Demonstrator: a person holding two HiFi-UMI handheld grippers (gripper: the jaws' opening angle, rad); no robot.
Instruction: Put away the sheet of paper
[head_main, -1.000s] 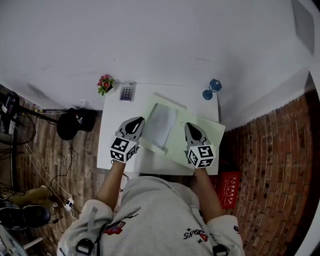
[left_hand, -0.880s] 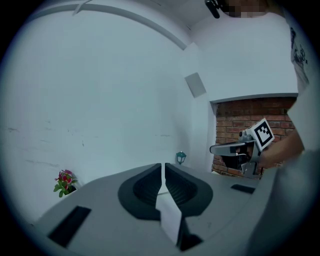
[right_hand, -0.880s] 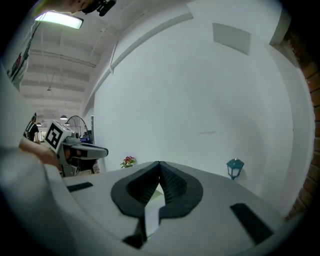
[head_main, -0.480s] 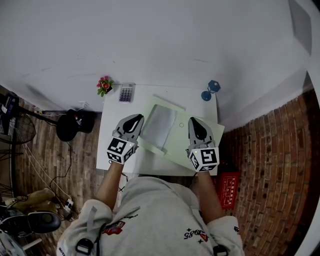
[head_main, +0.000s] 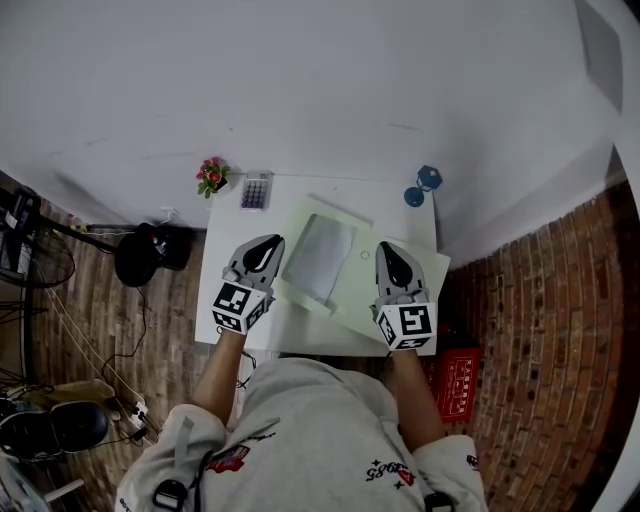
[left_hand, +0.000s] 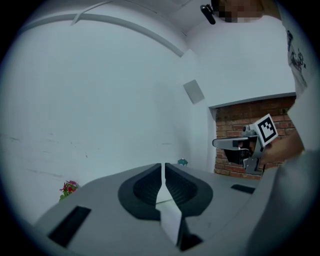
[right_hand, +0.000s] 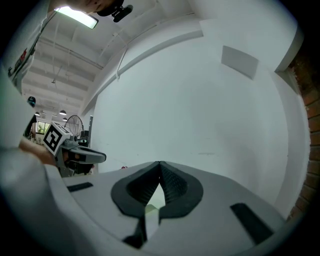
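Observation:
A grey-white sheet of paper (head_main: 318, 258) lies on a pale green folder (head_main: 368, 295) that is spread over the white table (head_main: 232, 235). My left gripper (head_main: 268, 243) hovers just left of the sheet, its jaws closed to a hairline with nothing between them (left_hand: 163, 165). My right gripper (head_main: 388, 248) hangs over the green folder to the right of the sheet, jaws shut and empty (right_hand: 159, 163). Both point level toward the white wall. Each gripper view shows the other gripper off to the side.
A small pot of flowers (head_main: 211, 176) and a calculator (head_main: 255, 191) stand at the table's far left corner. A blue object (head_main: 422, 184) sits at the far right corner. A red crate (head_main: 458, 385) is on the floor at right, by the brick wall.
Both grippers have risen a little above the table. The sheet and the green folder lie where they were.

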